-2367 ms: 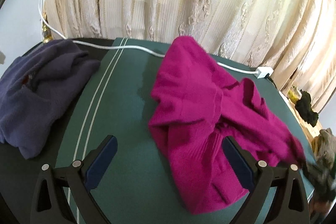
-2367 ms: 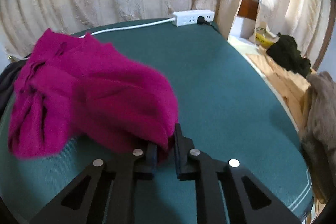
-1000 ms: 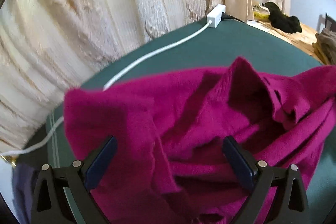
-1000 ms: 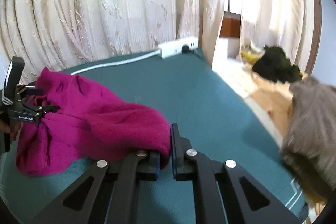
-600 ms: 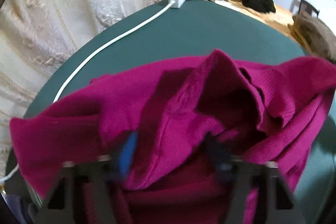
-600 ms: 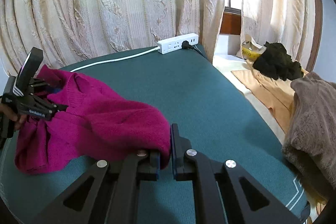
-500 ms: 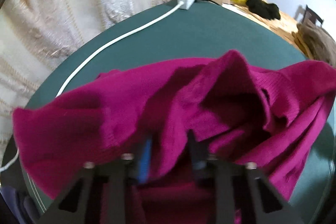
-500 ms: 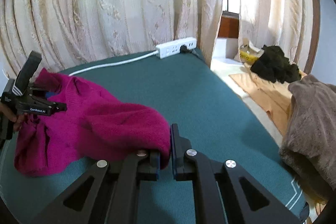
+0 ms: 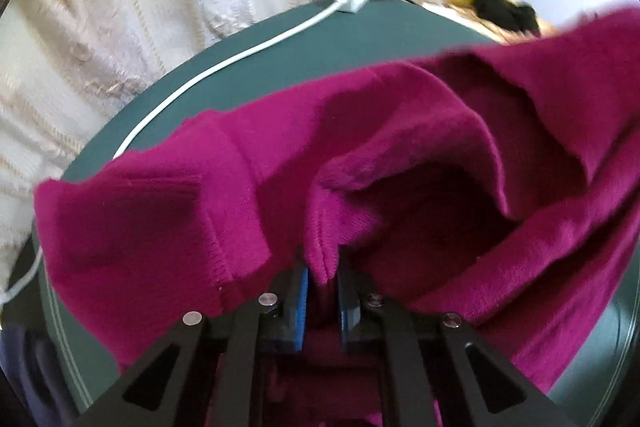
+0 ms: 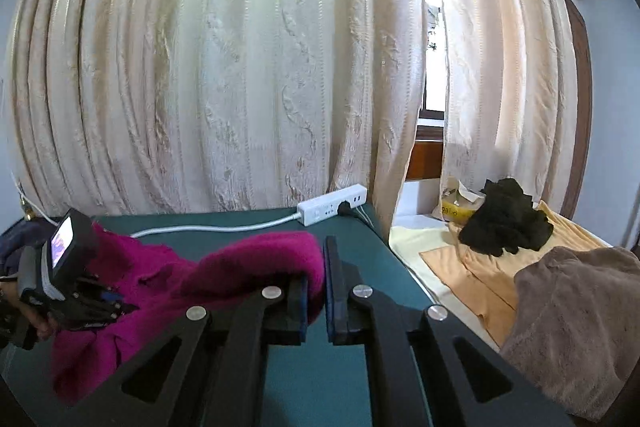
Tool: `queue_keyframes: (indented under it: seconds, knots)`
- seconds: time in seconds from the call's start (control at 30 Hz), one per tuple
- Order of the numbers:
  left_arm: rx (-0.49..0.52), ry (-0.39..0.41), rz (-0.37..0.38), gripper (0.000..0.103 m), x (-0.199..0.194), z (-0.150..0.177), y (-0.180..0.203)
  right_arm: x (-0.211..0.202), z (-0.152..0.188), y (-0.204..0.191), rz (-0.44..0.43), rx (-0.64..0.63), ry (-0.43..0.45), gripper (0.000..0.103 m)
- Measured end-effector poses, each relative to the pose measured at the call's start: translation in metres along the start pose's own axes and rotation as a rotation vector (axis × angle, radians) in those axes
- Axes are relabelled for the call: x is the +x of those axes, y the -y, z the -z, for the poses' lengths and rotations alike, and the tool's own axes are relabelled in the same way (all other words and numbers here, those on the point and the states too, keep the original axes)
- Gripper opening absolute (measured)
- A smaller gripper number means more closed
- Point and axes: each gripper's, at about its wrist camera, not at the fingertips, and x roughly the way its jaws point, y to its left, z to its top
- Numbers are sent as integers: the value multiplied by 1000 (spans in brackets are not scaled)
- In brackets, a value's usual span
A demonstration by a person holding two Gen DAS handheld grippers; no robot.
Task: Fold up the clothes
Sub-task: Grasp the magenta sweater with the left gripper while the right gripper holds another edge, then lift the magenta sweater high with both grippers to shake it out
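Observation:
A magenta knit sweater [image 9: 400, 131] lies bunched on the green table [image 9: 280, 51]. In the left wrist view my left gripper [image 9: 322, 291] points down at it; its jaws are closing, and the blue pads pinch an upright fold of the knit. My right gripper [image 10: 316, 287] is shut on another edge of the sweater [image 10: 240, 259] and holds it lifted above the table [image 10: 372, 235]. The right wrist view also shows the left gripper [image 10: 120, 305] at the far left, held by a hand, buried in the fabric.
A white power strip [image 10: 332, 205] and its cable [image 9: 224, 67] lie along the table's far edge before cream curtains. A dark navy garment [image 9: 24, 367] sits at the left. Right of the table are a black garment [image 10: 504, 223] and brown fabric [image 10: 580, 327].
The left jaws went from wide open to closed on a fold of the sweater. The right gripper rose with its edge of the sweater and tilted up toward the curtains.

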Motion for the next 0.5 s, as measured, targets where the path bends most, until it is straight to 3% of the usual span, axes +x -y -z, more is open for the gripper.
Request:
queue_keyframes:
  seconds: [0.1,0.17,0.33,0.5]
  knots:
    - [-91,33,-7,7,-4,-5,-7,0,5,3,13,13,-22,7]
    - [-136,100,-24,6,-21,-8,-12,-1,5,10,16,22,-23,7]
    - [-296,345,-31,6,-101,-18,-36,-13,-10,12,43,9,38,7]
    - [-358,611,-86,6,-200,-18,-48,-26,-38,9,68,6,146,7]
